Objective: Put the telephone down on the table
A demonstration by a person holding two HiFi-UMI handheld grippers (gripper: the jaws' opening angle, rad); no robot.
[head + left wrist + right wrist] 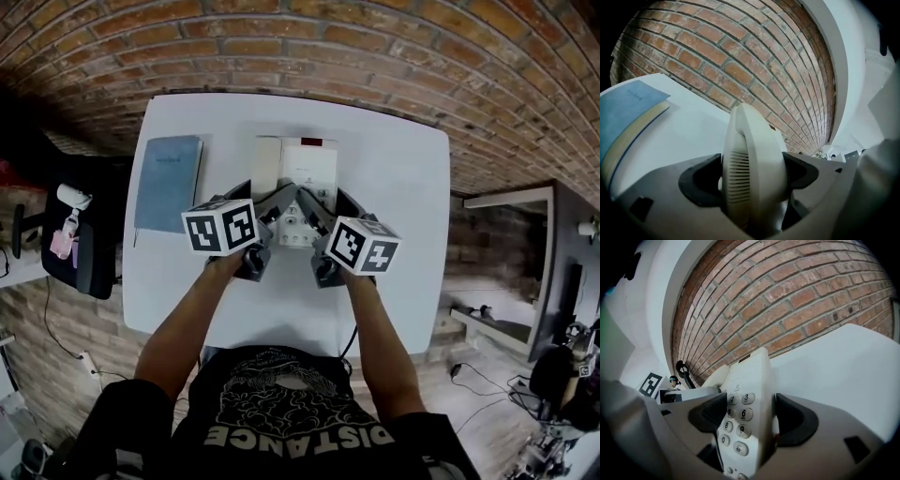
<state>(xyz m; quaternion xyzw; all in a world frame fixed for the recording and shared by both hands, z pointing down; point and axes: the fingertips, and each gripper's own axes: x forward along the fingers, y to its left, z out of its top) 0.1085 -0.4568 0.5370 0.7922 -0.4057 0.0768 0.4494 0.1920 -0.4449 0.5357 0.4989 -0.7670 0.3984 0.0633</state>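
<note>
At the middle of the frame, my left tool (274, 208) and right tool (313, 212) are both clamped on the near end of the telephone (298, 169). Its long axis points away from me over the table (403, 187); whether it touches, I cannot tell.

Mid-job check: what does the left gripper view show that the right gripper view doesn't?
Only the left gripper view: the left tool shut on the handset, with its slotted end toward the camera, and a blue book lying on the table.
Only the right gripper view: the right tool shut on the telephone at its keypad, with the number keys readable.
Both: the white table and the brick wall behind it.
</note>
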